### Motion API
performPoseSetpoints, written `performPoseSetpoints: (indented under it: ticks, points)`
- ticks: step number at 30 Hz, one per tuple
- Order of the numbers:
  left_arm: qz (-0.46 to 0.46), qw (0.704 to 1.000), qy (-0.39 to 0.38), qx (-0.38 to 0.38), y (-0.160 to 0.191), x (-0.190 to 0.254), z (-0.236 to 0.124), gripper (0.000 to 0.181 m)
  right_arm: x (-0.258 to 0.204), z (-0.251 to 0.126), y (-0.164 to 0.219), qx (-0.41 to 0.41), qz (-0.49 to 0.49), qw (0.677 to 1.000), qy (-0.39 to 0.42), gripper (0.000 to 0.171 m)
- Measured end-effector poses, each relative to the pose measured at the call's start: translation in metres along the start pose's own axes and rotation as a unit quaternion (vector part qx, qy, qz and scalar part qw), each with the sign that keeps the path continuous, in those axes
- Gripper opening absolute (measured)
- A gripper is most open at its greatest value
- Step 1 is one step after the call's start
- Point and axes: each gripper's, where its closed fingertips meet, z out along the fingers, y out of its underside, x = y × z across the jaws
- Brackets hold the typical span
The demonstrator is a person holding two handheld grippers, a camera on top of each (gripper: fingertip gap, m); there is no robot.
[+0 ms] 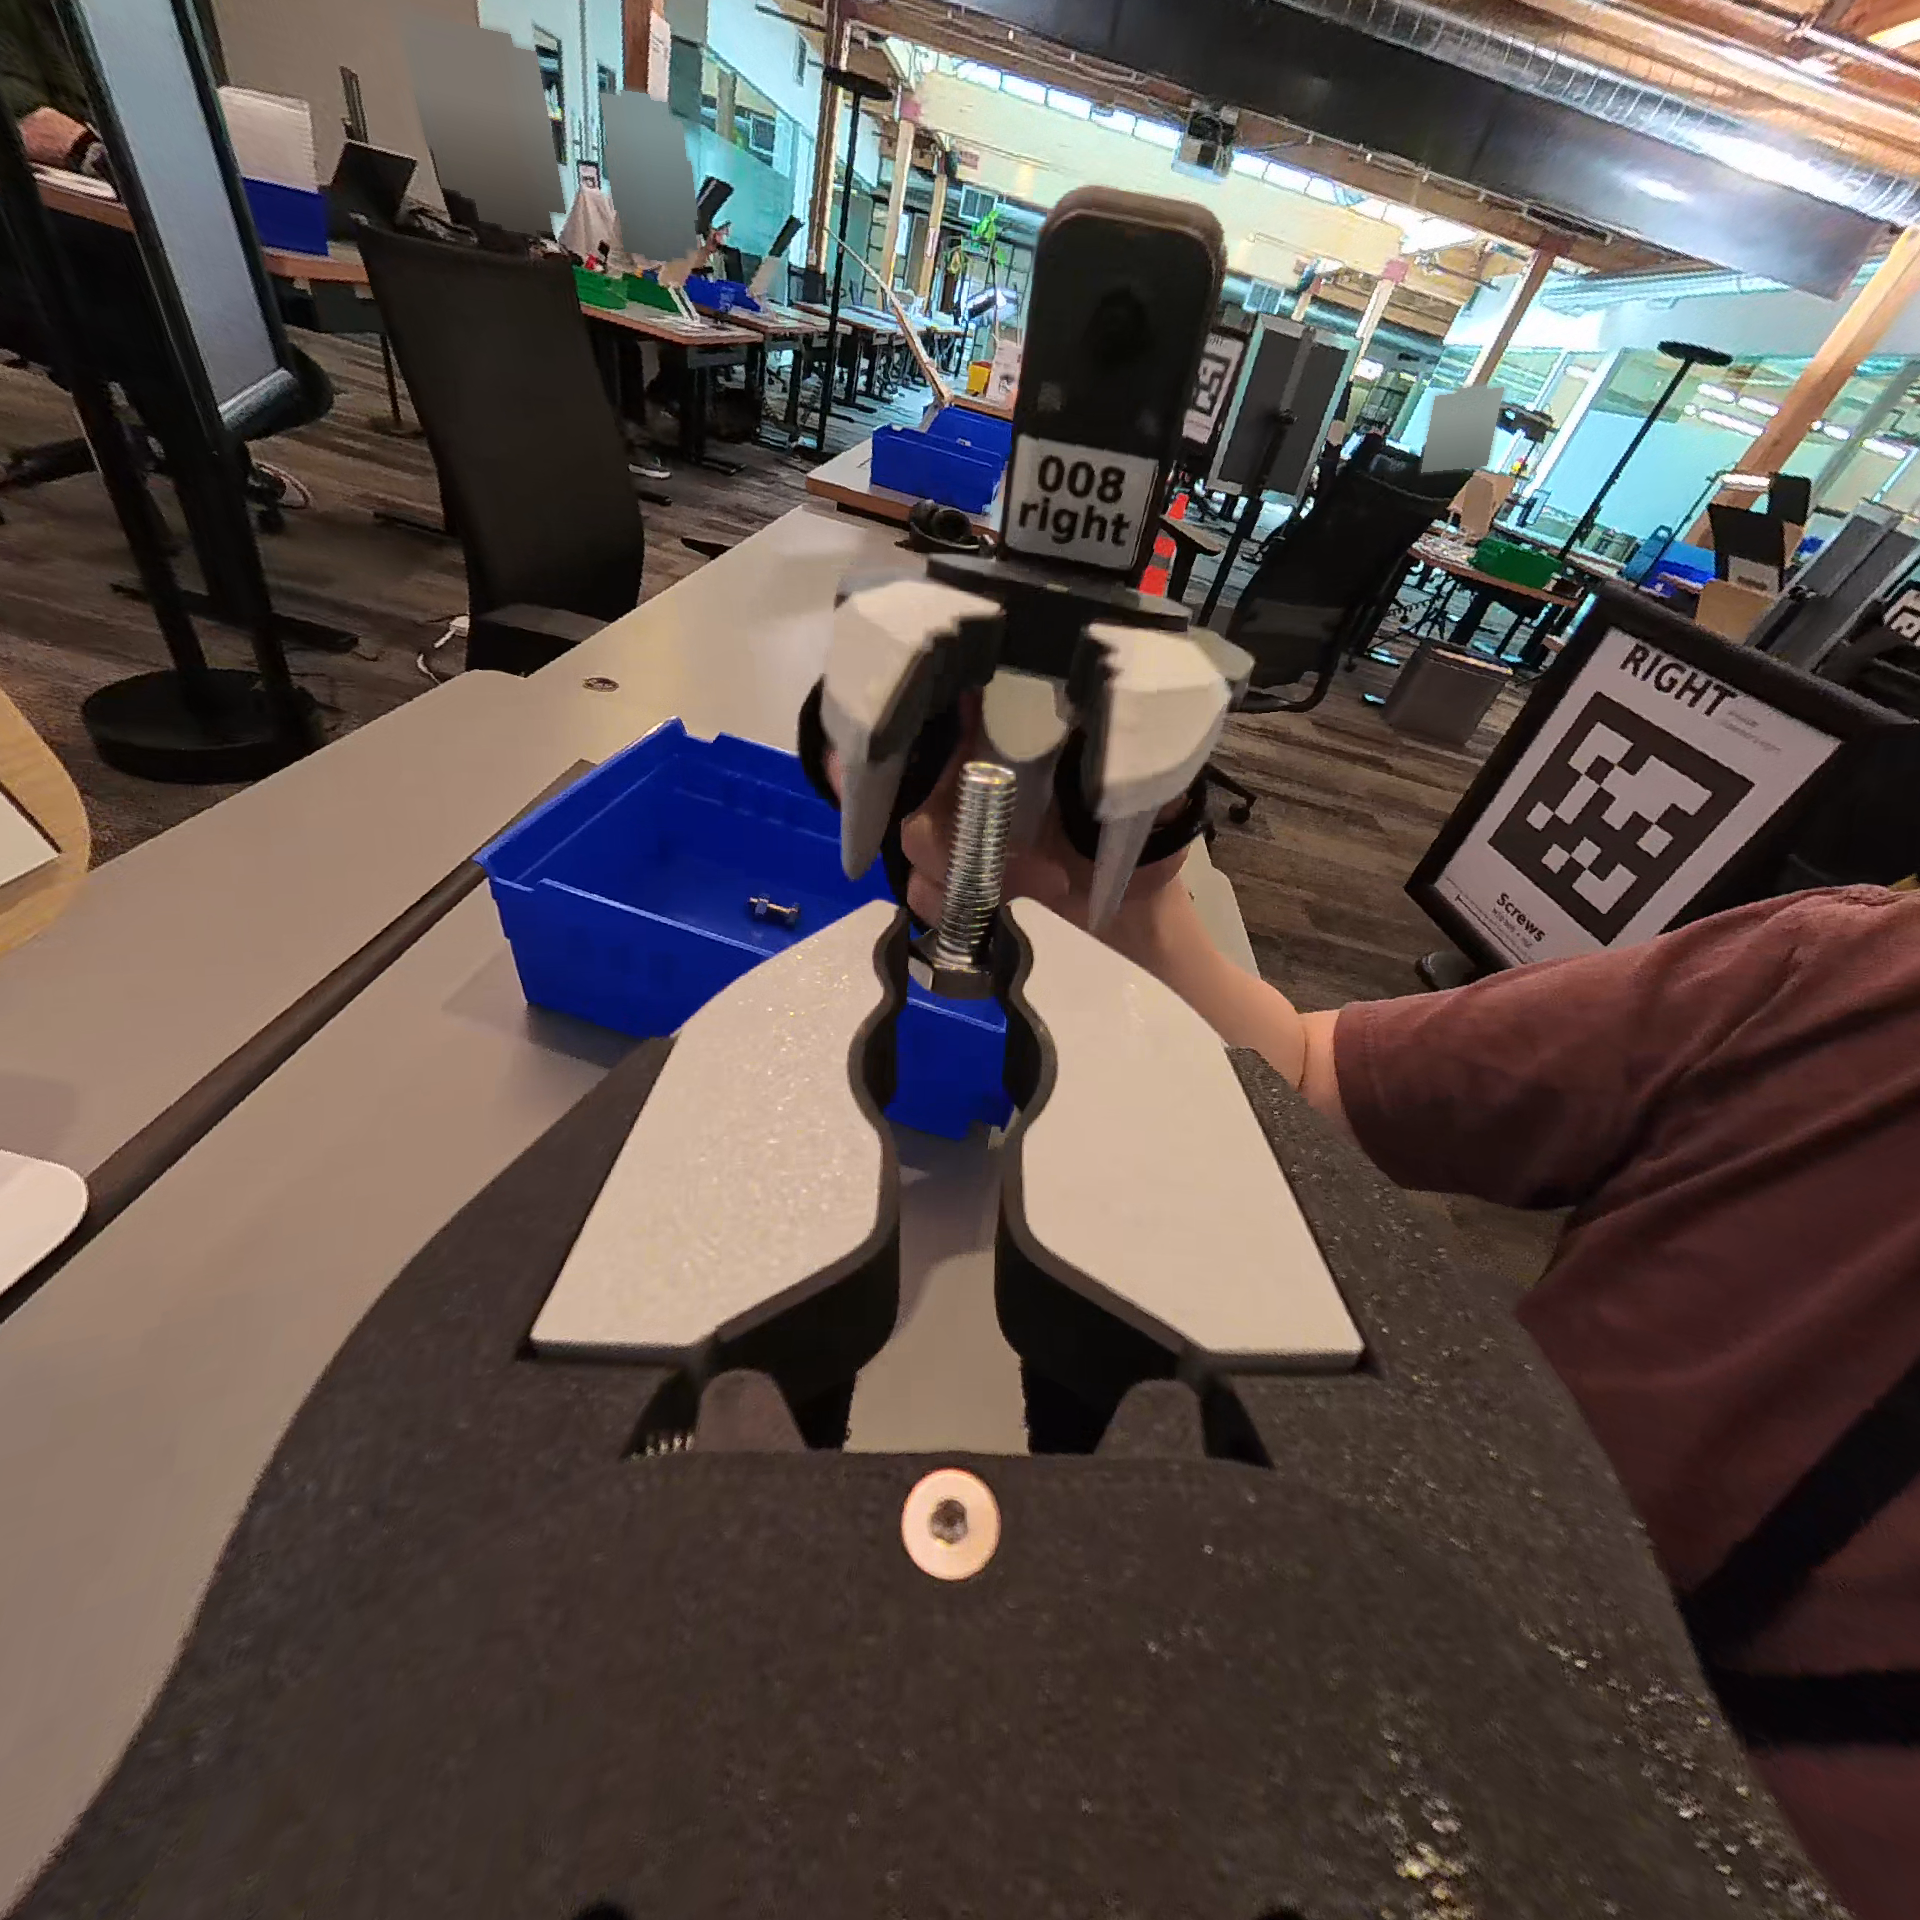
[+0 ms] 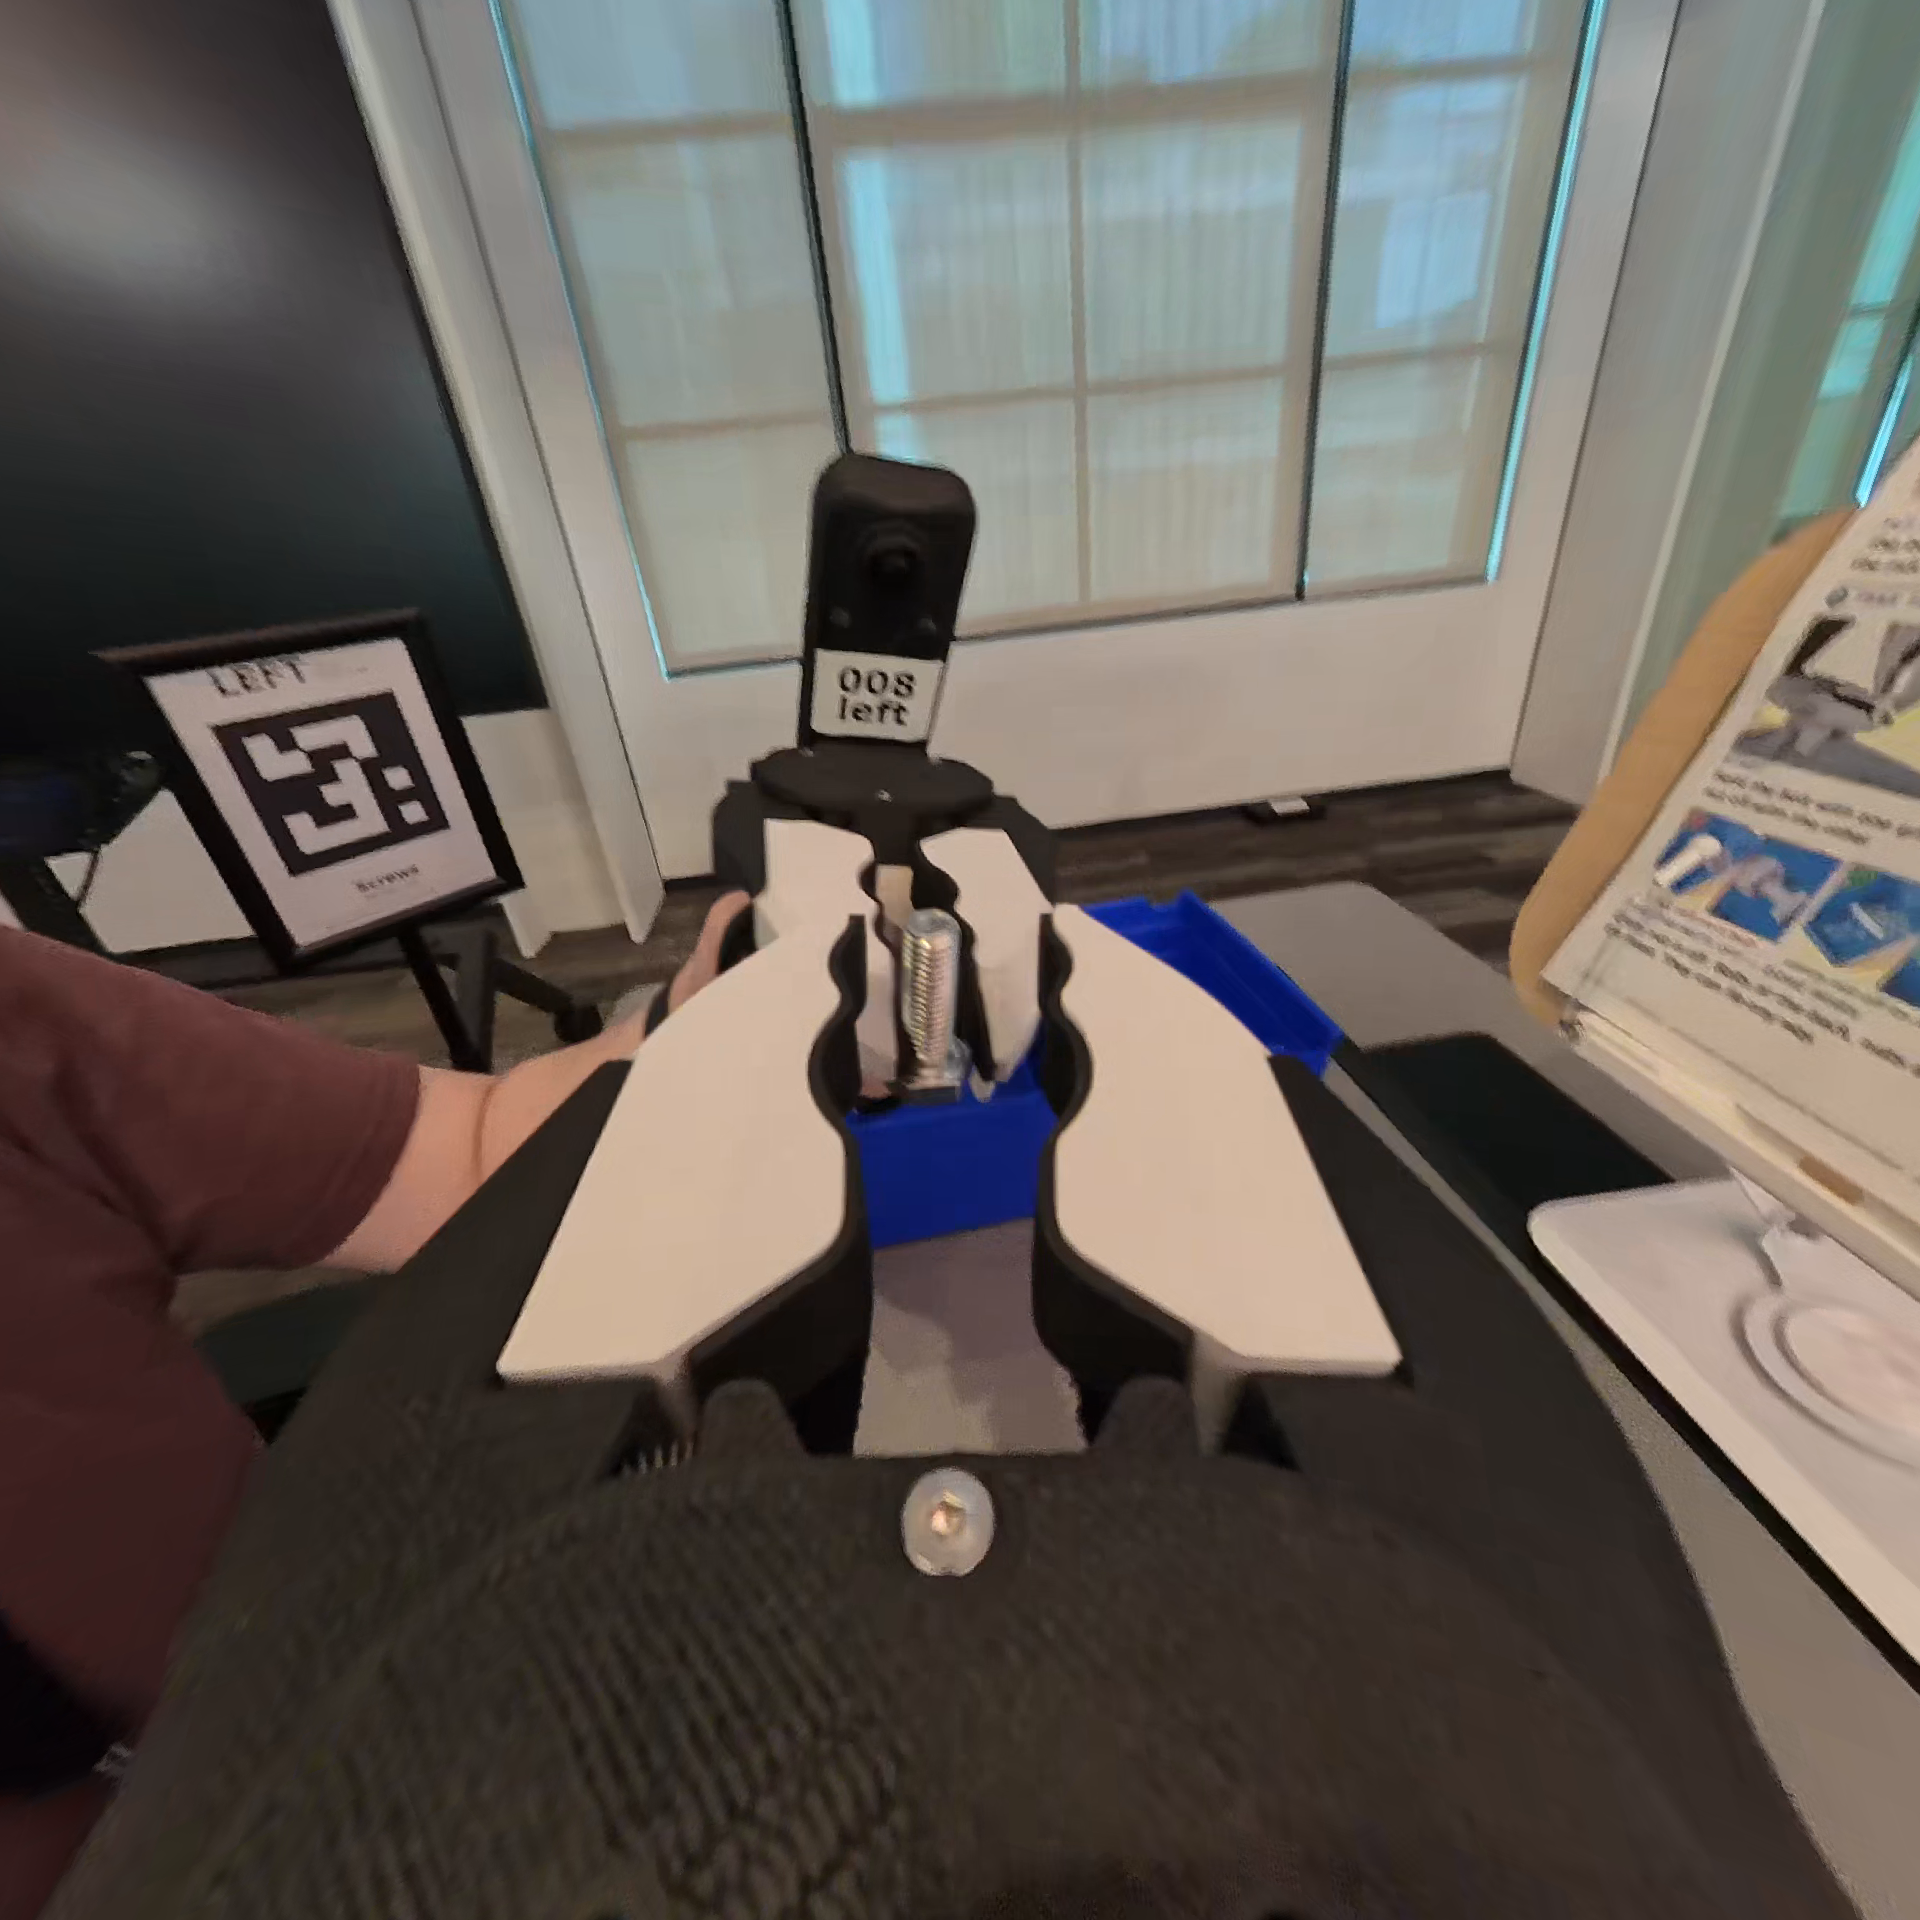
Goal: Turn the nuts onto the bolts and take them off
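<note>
The bolt (image 1: 971, 862) stands upright at the centre of both wrist views, its hex head (image 1: 951, 977) clenched between the jaws of the left gripper (image 1: 954, 961), the threaded shank rising free above them. No nut shows on the shank. The right gripper (image 2: 951, 997) faces it with jaws spread to either side of the shank, gripping nothing; in the left wrist view its white fingers (image 1: 1127, 862) hang apart around the bolt's upper end.

Judging by the bright steel, the bolt is stiff and fairly heavy for its size, and the smooth flats of the head could slip or twist if the hold loosens. The head is the right place to grip it, leaving the threads clear; a nut would best be taken across two opposite flats and started square to the tip so it does not cross-thread.

Below and behind the bolt sits a blue bin (image 1: 623, 904) on the grey desk (image 1: 260, 935), with a small bolt and nut (image 1: 774, 911) lying on its floor, left of centre. A framed marker sign (image 1: 1621, 810) stands at the right edge of the left wrist view, an instruction sheet (image 2: 1766, 883) at the right of the other.
</note>
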Motion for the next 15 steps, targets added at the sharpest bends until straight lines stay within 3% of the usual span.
performPoseSetpoints:
  ticks: [2, 7, 12, 15]
  points:
    - [-0.001, 1.0, 0.007, 0.012, -0.001, -0.002, 0.002, 0.014, 0.002, 0.0, 0.006, -0.015, 0.0, 1.0, -0.006, 0.011]
    - [-0.015, 0.999, 0.029, 0.017, 0.006, -0.006, 0.003, 0.015, 0.006, 0.0, 0.015, -0.027, 0.059, 0.997, -0.032, 0.01]
    - [-0.064, 0.993, 0.071, 0.072, 0.007, -0.016, -0.009, 0.021, 0.023, 0.005, 0.033, -0.042, 0.147, 0.988, -0.03, 0.01]
    - [-0.099, 0.99, 0.08, 0.053, 0.018, -0.026, -0.01, 0.02, 0.031, 0.008, 0.044, -0.049, 0.177, 0.983, -0.024, 0.01]
